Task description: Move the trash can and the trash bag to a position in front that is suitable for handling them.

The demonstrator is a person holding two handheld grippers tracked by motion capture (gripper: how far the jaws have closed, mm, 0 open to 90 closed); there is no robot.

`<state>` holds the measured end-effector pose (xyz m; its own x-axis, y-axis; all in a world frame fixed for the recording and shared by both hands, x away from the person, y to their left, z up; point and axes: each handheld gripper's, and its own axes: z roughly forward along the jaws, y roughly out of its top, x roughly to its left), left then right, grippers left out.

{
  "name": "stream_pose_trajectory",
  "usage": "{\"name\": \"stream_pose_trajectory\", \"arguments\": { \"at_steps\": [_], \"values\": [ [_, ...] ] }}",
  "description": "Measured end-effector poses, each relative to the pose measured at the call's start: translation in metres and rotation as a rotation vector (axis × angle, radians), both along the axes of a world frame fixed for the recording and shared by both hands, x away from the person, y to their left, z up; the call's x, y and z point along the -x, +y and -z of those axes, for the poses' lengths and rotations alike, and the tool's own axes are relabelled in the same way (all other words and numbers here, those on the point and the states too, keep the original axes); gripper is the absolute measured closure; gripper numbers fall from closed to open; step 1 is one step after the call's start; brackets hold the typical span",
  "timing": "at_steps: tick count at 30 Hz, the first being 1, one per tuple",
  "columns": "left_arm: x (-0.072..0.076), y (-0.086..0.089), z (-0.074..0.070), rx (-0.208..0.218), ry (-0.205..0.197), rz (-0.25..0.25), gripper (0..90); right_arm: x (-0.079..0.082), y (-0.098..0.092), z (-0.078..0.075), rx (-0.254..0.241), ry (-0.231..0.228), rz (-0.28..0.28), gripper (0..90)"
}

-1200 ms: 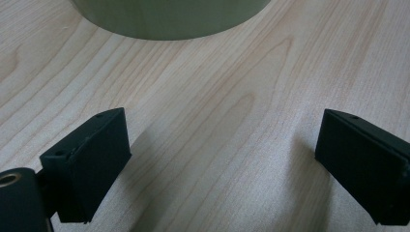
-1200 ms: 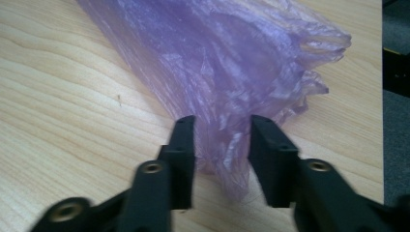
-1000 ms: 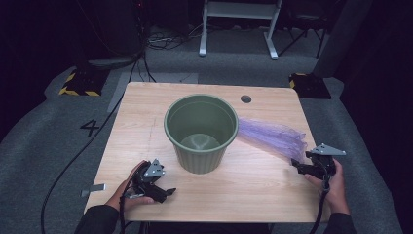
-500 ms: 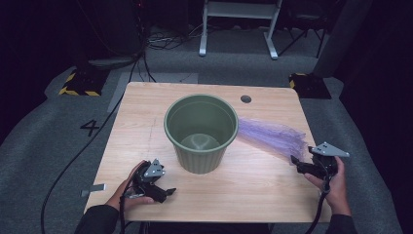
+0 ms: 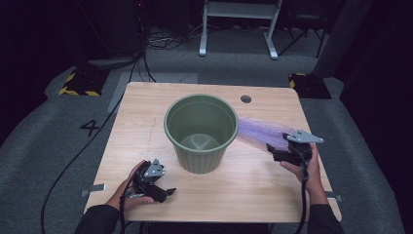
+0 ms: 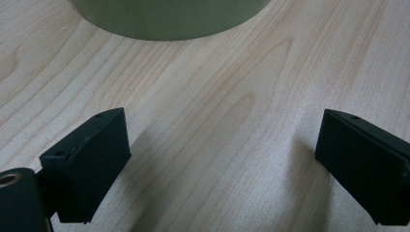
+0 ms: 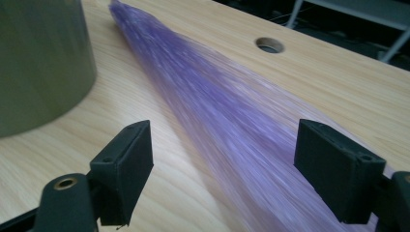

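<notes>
While the person's left hand (image 5: 130, 191) is resting near the front edge of the wooden table (image 5: 146, 105), the left gripper (image 5: 163, 191) is lying low over the wood with its jaws spread wide and nothing between them. In the left gripper view the base of the green plastic bucket (image 5: 201, 131) is standing ahead of those jaws, apart from them, with bare boards in between.

On the other side, the right hand (image 5: 306, 165) is carrying the right gripper (image 5: 273, 152), whose jaws are standing wide apart and have just been opening further. In the right gripper view a purple bundle of fine strands (image 7: 232, 121) is lying on the table and running away from the jaws toward the bucket, its near end passing between them; the pads are not pressing on it. The bucket's wall is rising to the left of these jaws, and a round hole (image 7: 270, 45) in the tabletop is showing beyond them, to the right of the strands.
</notes>
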<state>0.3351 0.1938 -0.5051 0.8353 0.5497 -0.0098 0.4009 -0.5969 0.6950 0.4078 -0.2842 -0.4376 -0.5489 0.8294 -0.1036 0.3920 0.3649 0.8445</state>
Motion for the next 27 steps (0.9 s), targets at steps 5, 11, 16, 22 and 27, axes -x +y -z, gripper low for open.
{"name": "stream_pose_trajectory", "arguments": {
  "at_steps": [5, 11, 16, 22, 27],
  "values": [
    [0.0, 0.0, 0.0, 0.0, 0.0, 0.0, 4.9, -0.029, 0.027, 0.011, -0.007, 0.048, -0.019, 25.1],
    [0.0, 0.0, 0.0, 0.0, 0.0, 0.0, 4.9, -0.048, 0.054, 0.019, 0.061, 0.069, -0.044, 25.6],
    [0.0, 0.0, 0.0, 0.0, 0.0, 0.0, 4.9, -0.061, 0.069, 0.025, 0.083, 0.092, -0.054, 25.4],
    [0.0, 0.0, 0.0, 0.0, 0.0, 0.0, 4.9, -0.075, 0.075, 0.037, 0.102, 0.118, -0.033, 25.2],
    [0.0, 0.0, 0.0, 0.0, 0.0, 0.0, 4.9, -0.083, 0.073, 0.049, 0.111, 0.141, 0.001, 25.9]
  ]
}}
